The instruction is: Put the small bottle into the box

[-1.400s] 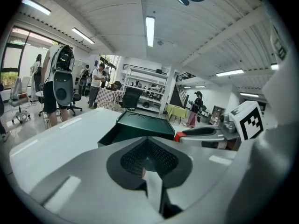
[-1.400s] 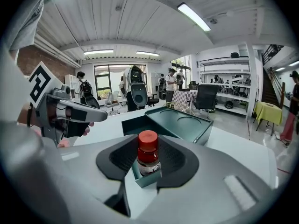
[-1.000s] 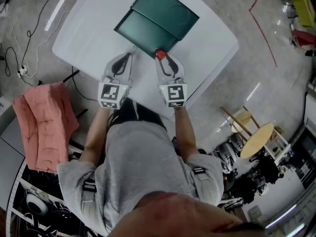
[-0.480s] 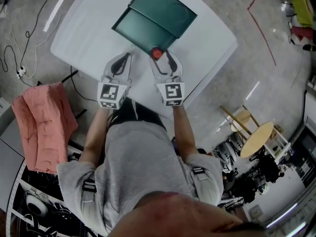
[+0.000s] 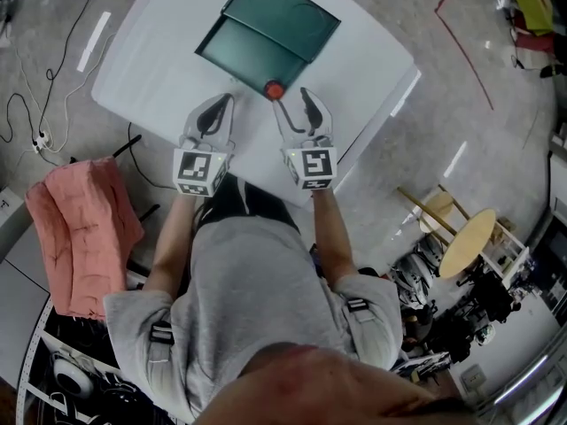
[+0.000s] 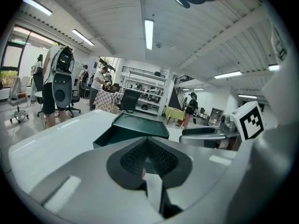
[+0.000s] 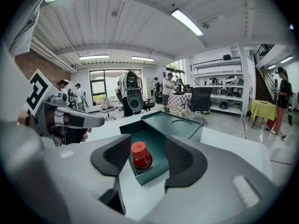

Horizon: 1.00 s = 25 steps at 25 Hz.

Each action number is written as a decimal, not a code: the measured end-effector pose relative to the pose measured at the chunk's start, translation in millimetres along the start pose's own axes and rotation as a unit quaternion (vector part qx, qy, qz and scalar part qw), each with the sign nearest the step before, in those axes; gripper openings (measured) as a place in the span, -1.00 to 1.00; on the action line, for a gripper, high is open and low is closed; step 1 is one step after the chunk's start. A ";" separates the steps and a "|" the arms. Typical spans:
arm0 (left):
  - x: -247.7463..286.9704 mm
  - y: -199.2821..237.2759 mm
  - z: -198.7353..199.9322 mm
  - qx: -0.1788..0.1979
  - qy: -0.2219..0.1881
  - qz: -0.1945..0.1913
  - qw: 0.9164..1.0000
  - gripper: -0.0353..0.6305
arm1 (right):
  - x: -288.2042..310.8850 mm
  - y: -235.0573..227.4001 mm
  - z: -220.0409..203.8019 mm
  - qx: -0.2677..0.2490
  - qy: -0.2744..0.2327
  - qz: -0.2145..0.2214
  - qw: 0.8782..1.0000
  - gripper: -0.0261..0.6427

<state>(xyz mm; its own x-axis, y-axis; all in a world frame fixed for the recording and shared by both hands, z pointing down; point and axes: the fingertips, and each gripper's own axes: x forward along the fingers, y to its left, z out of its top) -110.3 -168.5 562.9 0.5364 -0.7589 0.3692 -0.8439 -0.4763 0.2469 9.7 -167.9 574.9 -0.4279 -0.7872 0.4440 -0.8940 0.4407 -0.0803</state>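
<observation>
Released since a second ago, the small bottle (image 7: 140, 156) stands in the box (image 7: 159, 143), between the right gripper's (image 5: 294, 102) opening jaws, untouched; the left gripper (image 6: 147, 158) is closed, empty

No words, numbers or brand names can be read anywhere. The only print is a black-and-white square code pattern on the left gripper (image 5: 219, 106) and on the right gripper (image 5: 292, 100).

A small red-capped bottle (image 5: 275, 89) stands upright in the near corner of an open dark green rectangular box (image 5: 241, 50), mid-tabletop, lid (image 5: 282, 16) folded back.
</observation>
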 end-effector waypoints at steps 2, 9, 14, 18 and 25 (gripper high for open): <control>-1.5 -4.9 7.5 0.004 -0.008 -0.005 1.000 -0.86 | -7.6 -4.3 8.0 0.000 -0.013 -0.011 1.000 -0.25; -15.1 -35.1 37.3 0.026 -0.040 -0.026 0.999 -0.86 | -52.6 -15.6 36.7 -0.003 -0.064 -0.050 0.997 -0.45; -26.5 -56.1 51.6 0.050 -0.059 -0.036 0.996 -0.86 | -88.2 -26.2 45.6 -0.002 -0.089 -0.082 0.993 -0.59; -32.6 -76.8 64.8 0.064 -0.073 -0.041 0.994 -0.86 | -121.1 -41.9 52.2 -0.002 -0.107 -0.110 0.988 -0.68; -51.4 -120.1 85.5 0.092 -0.102 -0.056 0.989 -0.86 | -184.8 -60.7 60.5 0.002 -0.147 -0.155 0.977 -0.91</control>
<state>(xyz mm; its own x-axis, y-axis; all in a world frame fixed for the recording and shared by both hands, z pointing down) -37.5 -110.3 437.7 0.6288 -0.7620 0.1549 -0.7774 -0.6207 0.1019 135.0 -75.3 443.7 -0.1565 -0.9727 0.1715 -0.9868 0.1612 0.0135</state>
